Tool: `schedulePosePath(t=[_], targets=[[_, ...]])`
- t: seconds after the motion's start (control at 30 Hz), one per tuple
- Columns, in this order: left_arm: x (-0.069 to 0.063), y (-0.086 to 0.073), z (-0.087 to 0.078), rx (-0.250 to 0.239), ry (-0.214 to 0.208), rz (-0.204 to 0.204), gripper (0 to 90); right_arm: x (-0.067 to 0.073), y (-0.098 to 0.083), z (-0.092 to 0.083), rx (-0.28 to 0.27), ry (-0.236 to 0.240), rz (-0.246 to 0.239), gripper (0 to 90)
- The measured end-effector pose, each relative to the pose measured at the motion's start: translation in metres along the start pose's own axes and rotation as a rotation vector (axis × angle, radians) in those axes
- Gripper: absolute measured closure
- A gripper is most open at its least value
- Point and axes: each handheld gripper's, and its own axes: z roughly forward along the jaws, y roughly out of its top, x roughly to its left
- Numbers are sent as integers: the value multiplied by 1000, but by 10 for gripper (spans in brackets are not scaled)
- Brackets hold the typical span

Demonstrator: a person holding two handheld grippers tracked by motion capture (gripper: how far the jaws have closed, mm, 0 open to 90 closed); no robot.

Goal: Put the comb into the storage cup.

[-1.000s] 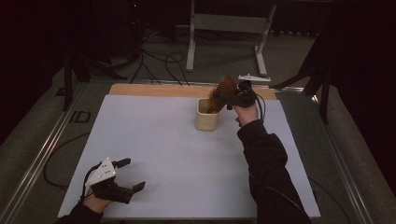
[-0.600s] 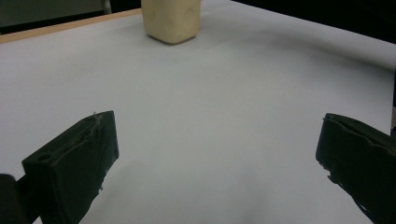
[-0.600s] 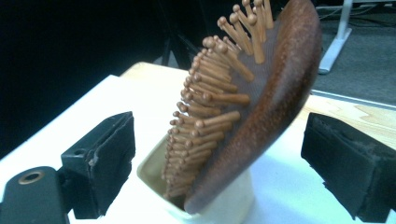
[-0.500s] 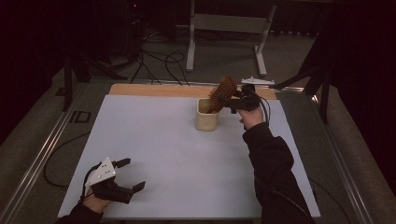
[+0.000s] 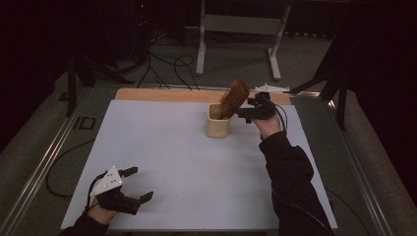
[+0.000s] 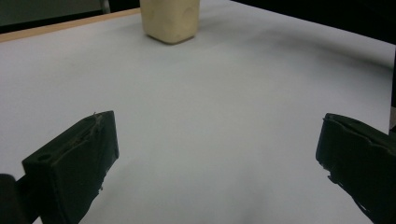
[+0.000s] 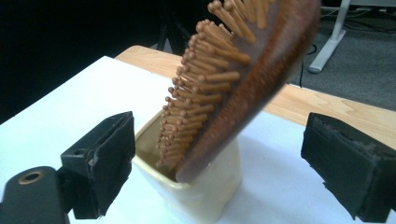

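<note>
A cream cup (image 5: 217, 127) stands at the far middle of the white table top (image 5: 162, 147). A brown wooden hairbrush (image 5: 234, 98) leans in it, handle down and bristle head sticking out up and to the right. My right gripper (image 5: 245, 112) is just right of the cup and points at it, open. In the right gripper view the hairbrush (image 7: 233, 79) and cup (image 7: 205, 196) sit between the wide jaws of my right gripper (image 7: 224, 158), touching neither. My left gripper (image 5: 141, 183) rests open at the front left, nothing in it; its view (image 6: 219, 158) shows the cup (image 6: 170, 21) far ahead.
A strip of bare wood (image 5: 157, 95) runs along the table's far edge. Metal rails (image 5: 44, 162) border the left and right sides. Beyond the table are a white desk frame (image 5: 241, 24) and cables (image 5: 167, 64) on the floor.
My right gripper has drawn back a little from the hairbrush, which stays leaning in the cup. The left gripper has not moved.
</note>
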Motion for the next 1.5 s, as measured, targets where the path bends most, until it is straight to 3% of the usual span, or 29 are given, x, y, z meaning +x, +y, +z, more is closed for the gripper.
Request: schedulePosePath(t=[0.57, 1.07, 1.27, 1.5], targets=[[-1, 0, -1, -1, 3, 4, 0, -4, -31, -23, 4, 13, 16, 99], [-1, 0, -2, -2, 6, 6, 0, 9, -69, -45, 16, 44, -12, 99], [-1, 0, -2, 0, 6, 5, 0, 10, -90, -53, 13, 71, 5, 99], [-1, 0, -2, -2, 6, 4, 0, 13, -111, -61, 19, 63, 3, 100]])
